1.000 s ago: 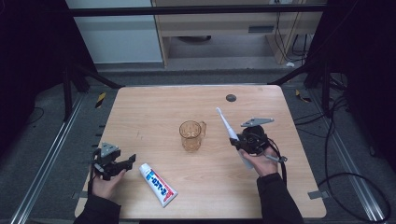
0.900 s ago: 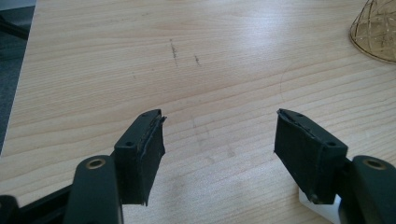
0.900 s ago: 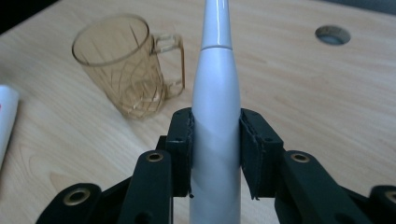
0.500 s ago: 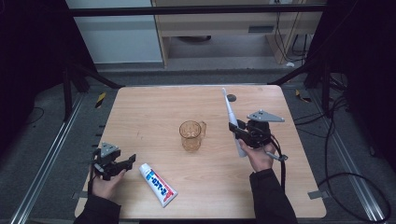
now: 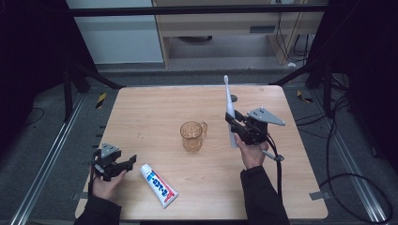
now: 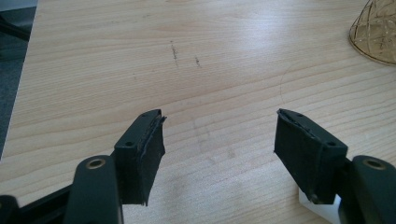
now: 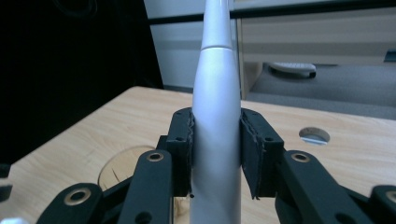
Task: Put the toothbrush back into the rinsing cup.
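1. One electric toothbrush [image 5: 229, 112], upright, clenched in the right claw [image 5: 233, 123], just right of the cup.
2. One amber cup [image 5: 193, 135], mid-bench [image 5: 155, 108].
3. One toothpaste tube [image 5: 159, 185], flat, near-left of the cup.
4. Left claw [image 5: 127, 162]: released, empty, beside the tube.

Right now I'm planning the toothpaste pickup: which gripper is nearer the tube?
Left. The left gripper sits just left of the toothpaste tube; the right gripper holds the toothbrush beyond the cup.
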